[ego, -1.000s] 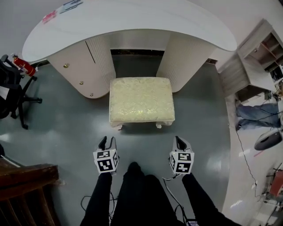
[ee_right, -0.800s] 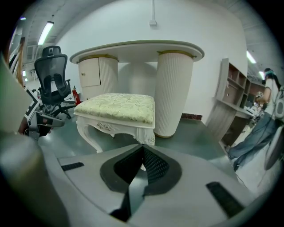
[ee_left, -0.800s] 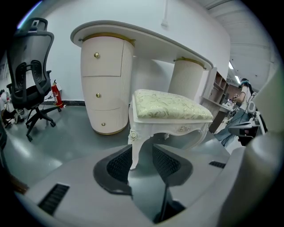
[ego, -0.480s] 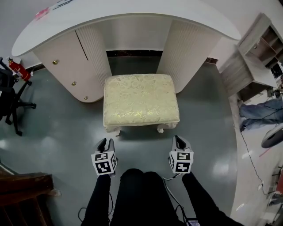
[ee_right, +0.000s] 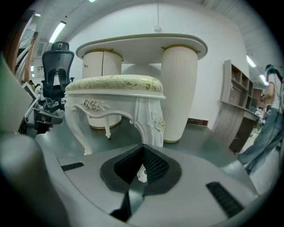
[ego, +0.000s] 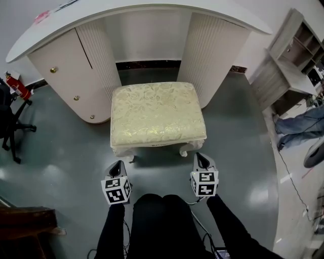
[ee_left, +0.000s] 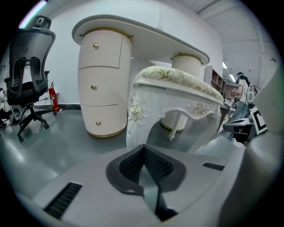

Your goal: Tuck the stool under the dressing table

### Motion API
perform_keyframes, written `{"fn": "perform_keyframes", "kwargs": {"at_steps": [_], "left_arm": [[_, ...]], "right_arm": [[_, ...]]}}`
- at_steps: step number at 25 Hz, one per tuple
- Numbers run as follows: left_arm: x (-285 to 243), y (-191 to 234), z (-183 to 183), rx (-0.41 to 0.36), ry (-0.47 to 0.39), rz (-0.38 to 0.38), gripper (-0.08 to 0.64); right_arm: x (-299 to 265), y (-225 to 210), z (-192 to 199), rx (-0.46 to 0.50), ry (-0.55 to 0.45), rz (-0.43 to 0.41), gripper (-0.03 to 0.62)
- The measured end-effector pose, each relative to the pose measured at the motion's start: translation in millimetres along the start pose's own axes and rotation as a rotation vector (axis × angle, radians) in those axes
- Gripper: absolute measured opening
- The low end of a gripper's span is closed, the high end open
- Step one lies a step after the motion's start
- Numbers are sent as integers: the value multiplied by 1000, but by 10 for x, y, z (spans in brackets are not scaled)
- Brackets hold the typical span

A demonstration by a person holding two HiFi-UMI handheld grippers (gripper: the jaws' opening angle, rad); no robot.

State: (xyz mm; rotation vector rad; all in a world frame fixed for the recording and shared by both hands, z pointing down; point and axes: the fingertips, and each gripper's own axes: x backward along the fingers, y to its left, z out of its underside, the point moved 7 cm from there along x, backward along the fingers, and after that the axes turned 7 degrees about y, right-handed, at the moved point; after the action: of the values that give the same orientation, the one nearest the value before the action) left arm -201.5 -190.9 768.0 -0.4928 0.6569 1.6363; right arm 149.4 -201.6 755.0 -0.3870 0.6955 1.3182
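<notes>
The stool (ego: pixel 158 114) has a cream patterned cushion and white carved legs. It stands on the grey floor in front of the gap between the two pedestals of the white dressing table (ego: pixel 136 12). My left gripper (ego: pixel 118 164) is low before the stool's near left leg (ee_left: pixel 135 128), apart from it and shut on nothing. My right gripper (ego: pixel 199 156) sits just short of the near right leg (ee_right: pixel 151 124), also shut and empty. In both gripper views the stool (ee_left: pixel 177 80) (ee_right: pixel 115 83) looms close ahead of the left gripper (ee_left: pixel 143 147) and right gripper (ee_right: pixel 143 147).
A black office chair (ego: pixel 10 121) and a red fire extinguisher (ego: pixel 17 87) are at the left. A grey shelf unit (ego: pixel 298 55) and a person's jeans-clad legs (ego: pixel 298 131) are at the right. Dark wooden furniture (ego: pixel 25 222) fills the lower left corner.
Both grippers have sunk toward the floor and come closer to the stool's front legs. The left gripper's jaws, spread before, have closed.
</notes>
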Motion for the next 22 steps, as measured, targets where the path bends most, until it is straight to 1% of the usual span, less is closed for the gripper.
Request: {"fn": "perform_keyframes", "kwargs": {"at_steps": [4,10,15,18,22], "left_arm": [[-91,-10,-87,6,3,0,8],[-191,39,-43,21,-22,-4,8],[-256,75,-171,22,-32,3,8],[-262,74,-119,29,-43,9,8],[-278,65,-35,27,-61,16,8]], "right_arm": [[-110,-53,-124,15,-12,10,3],[-225,-31,-102,20,-27,20,3],[-328,-82,-176,8,-25,37,3],[-349,-50,-134,27,-38,59,3],[-363,-35,-52,13,-58,86,3]]}}
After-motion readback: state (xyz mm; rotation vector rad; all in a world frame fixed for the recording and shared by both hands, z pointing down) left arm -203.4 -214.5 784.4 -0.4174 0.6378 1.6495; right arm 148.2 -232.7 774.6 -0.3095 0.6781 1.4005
